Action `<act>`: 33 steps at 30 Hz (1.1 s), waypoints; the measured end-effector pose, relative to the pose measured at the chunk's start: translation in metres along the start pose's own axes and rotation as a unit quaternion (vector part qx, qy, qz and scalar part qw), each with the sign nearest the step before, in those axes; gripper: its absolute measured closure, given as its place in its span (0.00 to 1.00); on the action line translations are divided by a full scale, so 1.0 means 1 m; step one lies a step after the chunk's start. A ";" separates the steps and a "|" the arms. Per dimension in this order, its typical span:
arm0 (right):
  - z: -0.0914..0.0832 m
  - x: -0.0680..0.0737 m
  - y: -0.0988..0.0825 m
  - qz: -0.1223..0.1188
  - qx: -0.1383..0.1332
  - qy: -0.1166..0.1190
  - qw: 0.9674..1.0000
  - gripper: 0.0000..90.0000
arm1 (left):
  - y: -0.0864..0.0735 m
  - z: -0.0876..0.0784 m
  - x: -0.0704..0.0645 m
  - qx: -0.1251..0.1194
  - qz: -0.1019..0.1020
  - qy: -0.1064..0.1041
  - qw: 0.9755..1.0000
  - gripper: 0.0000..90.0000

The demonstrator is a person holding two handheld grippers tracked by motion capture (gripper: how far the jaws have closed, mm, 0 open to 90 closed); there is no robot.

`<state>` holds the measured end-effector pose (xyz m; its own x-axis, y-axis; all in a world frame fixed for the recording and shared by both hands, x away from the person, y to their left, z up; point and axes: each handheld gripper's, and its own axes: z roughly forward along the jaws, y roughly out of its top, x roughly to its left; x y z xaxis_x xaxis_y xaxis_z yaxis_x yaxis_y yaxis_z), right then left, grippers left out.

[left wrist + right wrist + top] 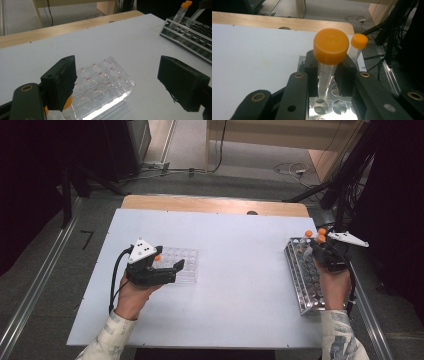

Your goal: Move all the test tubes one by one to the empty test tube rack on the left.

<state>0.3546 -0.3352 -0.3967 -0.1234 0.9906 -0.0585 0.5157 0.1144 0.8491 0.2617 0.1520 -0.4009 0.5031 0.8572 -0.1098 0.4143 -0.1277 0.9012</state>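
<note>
Two grippers: we log both.
Left gripper (117, 82): jaws wide apart, clear rack (100, 87) just beyond them.
Right gripper (328, 72): clamped on orange-capped tube (329, 57) above metal rack (329, 106).

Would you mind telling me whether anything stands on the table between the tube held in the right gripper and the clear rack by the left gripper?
Nothing visible does. The right gripper is shut on the orange-capped tube over the metal rack; bare white table lies between it and the clear rack, where the open left gripper hovers.
</note>
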 end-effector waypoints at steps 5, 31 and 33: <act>-0.006 0.001 0.002 0.000 -0.008 0.003 1.000 0.80 | 0.000 0.000 0.000 -0.001 0.000 0.001 1.000 0.17; -0.024 0.058 0.001 -0.049 -0.018 0.131 0.990 0.80 | 0.000 0.000 -0.002 0.002 0.003 -0.002 1.000 0.17; -0.023 0.066 -0.001 -0.054 -0.015 0.149 0.987 0.80 | 0.000 0.000 -0.002 0.001 0.004 -0.003 1.000 0.17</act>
<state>0.3261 -0.2716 -0.3893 -0.4222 0.9065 0.0047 0.4617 0.2106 0.8617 0.2603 0.1503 -0.4006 0.5106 0.8534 -0.1048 0.4116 -0.1356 0.9012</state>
